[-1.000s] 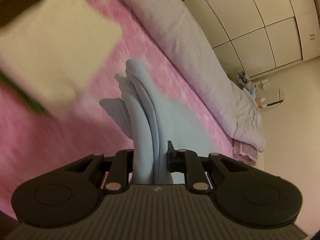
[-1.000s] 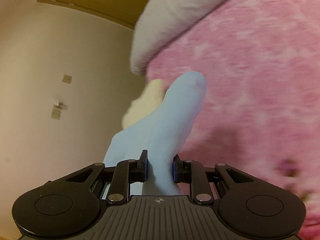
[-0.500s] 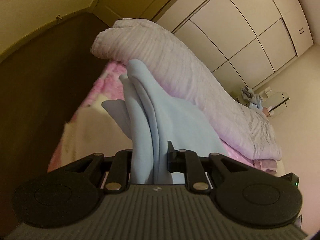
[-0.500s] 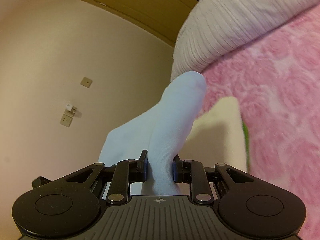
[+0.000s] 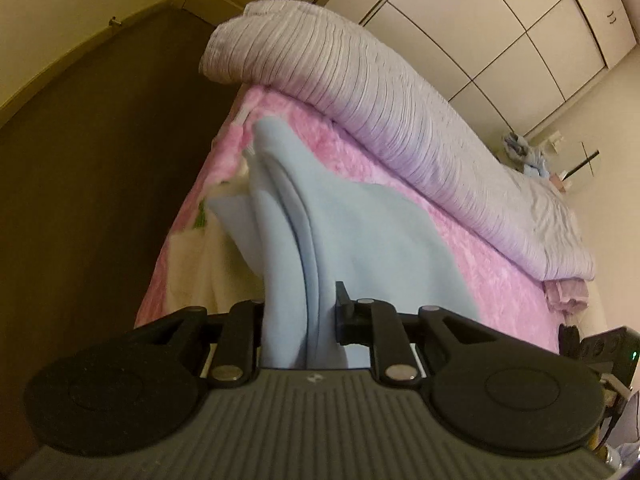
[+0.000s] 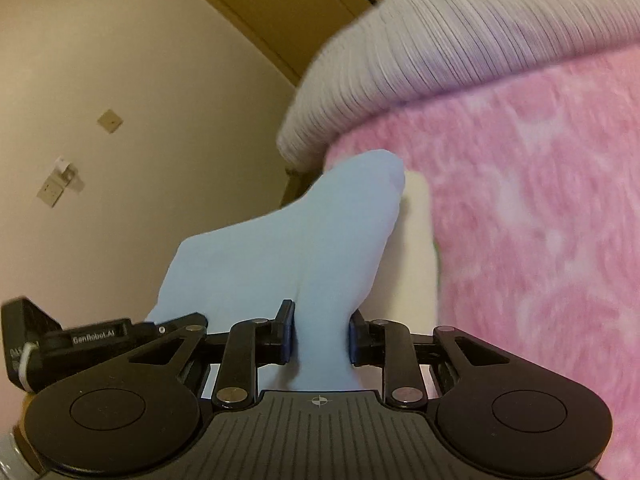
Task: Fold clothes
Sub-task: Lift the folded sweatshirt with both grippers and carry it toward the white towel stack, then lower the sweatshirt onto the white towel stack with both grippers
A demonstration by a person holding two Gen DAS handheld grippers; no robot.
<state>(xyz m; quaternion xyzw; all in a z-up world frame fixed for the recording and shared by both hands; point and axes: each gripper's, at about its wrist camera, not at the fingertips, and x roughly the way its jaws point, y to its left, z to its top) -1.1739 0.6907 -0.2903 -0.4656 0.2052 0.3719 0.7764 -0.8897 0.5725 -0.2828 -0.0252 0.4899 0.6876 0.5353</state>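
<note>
The left claw [image 5: 298,316] points forward and downward, its two black fingers drawn close together with bunched pale blue cloth [image 5: 320,248] pinched between them; the cloth rises out of the gap and spreads away ahead of the claw. The right claw [image 6: 320,334] is tilted down too, and its jaws are opening, with a fold of the same blue cloth [image 6: 304,256] standing between the pads, which look to be touching it on both sides. The tip of the left claw shows at the lower left edge of the right wrist view, just beside the right claw's left finger.
</note>
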